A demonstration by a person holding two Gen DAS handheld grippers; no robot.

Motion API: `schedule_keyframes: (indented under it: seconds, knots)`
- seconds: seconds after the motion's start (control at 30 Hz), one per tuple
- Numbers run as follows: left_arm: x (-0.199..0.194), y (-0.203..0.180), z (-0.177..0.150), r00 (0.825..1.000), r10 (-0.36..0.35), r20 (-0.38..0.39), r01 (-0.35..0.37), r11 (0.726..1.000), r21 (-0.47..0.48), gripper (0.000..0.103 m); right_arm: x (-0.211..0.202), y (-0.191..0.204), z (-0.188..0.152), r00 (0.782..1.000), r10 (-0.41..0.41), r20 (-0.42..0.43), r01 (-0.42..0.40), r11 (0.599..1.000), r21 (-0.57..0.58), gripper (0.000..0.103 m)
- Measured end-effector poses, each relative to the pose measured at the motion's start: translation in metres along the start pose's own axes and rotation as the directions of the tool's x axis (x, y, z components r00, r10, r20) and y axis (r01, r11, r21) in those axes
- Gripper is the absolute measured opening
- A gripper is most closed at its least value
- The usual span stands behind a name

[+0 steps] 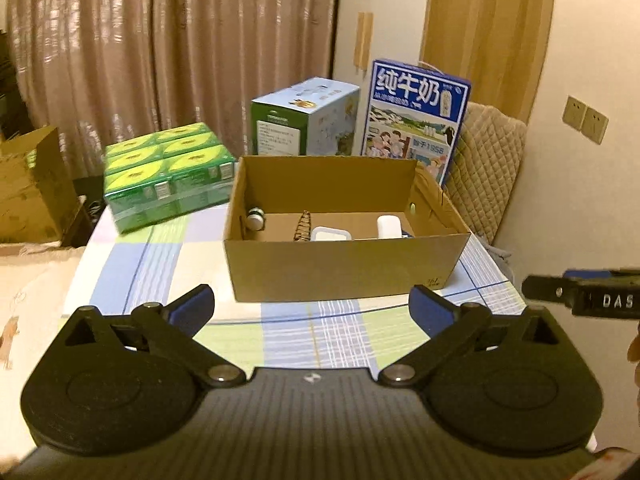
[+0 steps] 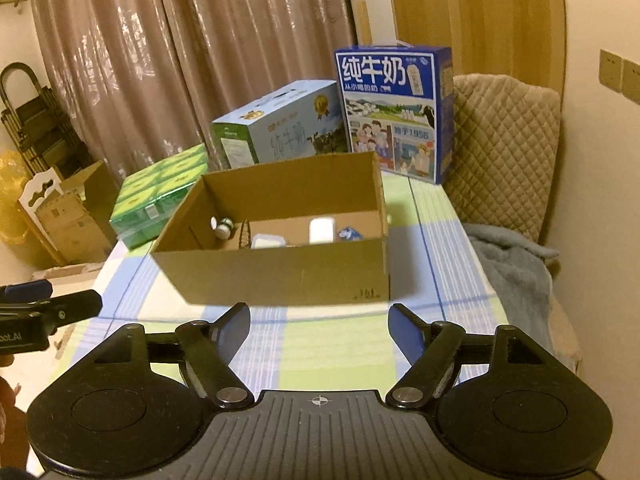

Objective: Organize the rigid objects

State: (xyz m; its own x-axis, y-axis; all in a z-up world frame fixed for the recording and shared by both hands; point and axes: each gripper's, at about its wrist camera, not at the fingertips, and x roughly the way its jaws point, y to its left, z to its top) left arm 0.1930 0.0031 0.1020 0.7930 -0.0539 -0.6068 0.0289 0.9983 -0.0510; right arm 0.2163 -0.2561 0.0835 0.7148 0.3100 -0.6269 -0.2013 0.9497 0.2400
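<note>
Brown open cardboard box (image 1: pixel 344 268) sits mid-tablecloth, holding a white rectangular case (image 1: pixel 331 235); the left gripper (image 1: pixel 312 310) gapes wide, empty. From the right wrist, the same box (image 2: pixel 280 272), right gripper (image 2: pixel 320 328) parted, empty.

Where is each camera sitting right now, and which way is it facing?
Left wrist: on the left gripper, looking down and forward at the cardboard box on the checked tablecloth; its own open jaws show, and the right gripper at the right edge.
Right wrist: on the right gripper, facing the same box from further right; its own open jaws show, and the left gripper at the left edge.
Shared: the box, green cartons, blue milk carton, curtain.
</note>
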Motion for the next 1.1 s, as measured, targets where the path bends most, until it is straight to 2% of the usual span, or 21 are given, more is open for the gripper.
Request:
schedule_keyframes:
  seconds: [0.2, 0.5, 1.1]
  knots:
    - [-0.029, -0.001, -0.021, 1.0, -0.004, -0.007, 0.004, 1.0, -0.031, 0.101, -0.022, 0.007, -0.029, 1.0, 0.006, -0.03, -0.006, 1.0, 0.001, 0.08]
    - [-0.045, -0.001, -0.047, 0.999, -0.013, -0.036, 0.011, 0.998, -0.057, 0.101, -0.043, 0.02, -0.057, 0.999, 0.001, -0.04, -0.002, 1.0, -0.014, 0.083]
    - [-0.05, -0.007, -0.062, 0.999, 0.002, -0.035, -0.004, 0.999, -0.038, 0.102, -0.046, 0.026, -0.07, 0.999, -0.008, -0.051, 0.006, 1.0, -0.028, 0.084]
